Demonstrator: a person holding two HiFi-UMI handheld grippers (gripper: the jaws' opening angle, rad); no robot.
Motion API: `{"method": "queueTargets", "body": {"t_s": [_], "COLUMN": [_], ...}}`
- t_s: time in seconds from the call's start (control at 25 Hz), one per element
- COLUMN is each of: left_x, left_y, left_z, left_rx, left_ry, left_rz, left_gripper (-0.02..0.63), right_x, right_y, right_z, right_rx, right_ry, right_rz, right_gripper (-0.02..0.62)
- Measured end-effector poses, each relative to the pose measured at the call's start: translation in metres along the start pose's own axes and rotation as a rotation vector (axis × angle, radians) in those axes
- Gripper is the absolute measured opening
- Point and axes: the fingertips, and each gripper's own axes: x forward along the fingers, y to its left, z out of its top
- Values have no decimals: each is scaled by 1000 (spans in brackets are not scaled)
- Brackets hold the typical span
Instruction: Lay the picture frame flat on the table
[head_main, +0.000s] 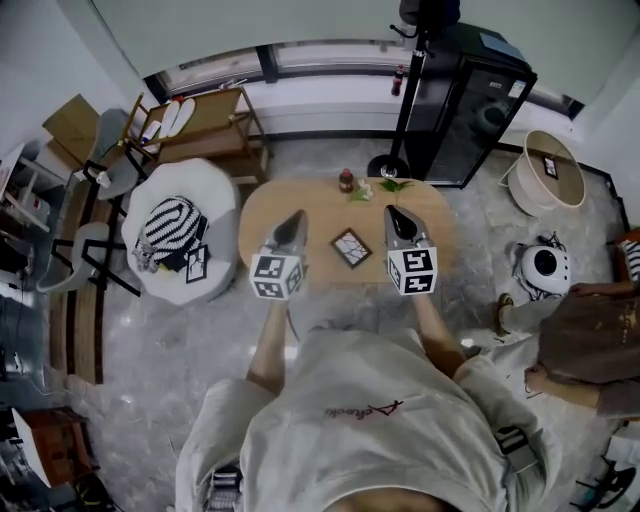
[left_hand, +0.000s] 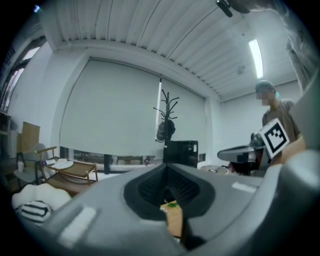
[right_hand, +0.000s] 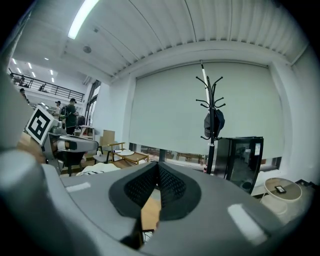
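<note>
The picture frame (head_main: 351, 247), dark-edged and turned like a diamond, appears to lie on the oval wooden table (head_main: 260, 215) between my two grippers. My left gripper (head_main: 297, 216) hovers to the frame's left, and my right gripper (head_main: 391, 211) hovers to its right. Neither touches the frame. Both point away from me and up toward the room. In the left gripper view the left gripper (left_hand: 166, 172) has its jaws together with nothing in them. The right gripper (right_hand: 158, 168) in its own view is shut and empty too. The frame is in neither gripper view.
A small dark jar (head_main: 346, 180) and green sprigs (head_main: 393, 185) sit at the table's far edge. A coat stand (head_main: 388, 164) and black cabinet (head_main: 466, 105) stand behind. A white pouf with striped cloth (head_main: 172, 229) is left; a person (head_main: 585, 340) sits right.
</note>
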Motion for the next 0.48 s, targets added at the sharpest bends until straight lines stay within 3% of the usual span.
{"method": "queueTargets", "body": {"t_s": [0.48], "left_x": [-8], "left_y": [-3], "left_z": [14], "left_rx": [32], "left_ry": [-9], "left_rz": [13], "left_gripper": [0], "right_x": [-8], "right_y": [5], "right_z": [7], "right_rx": [6], "right_ry": [-10], "right_rz": [6], "right_gripper": [3]}}
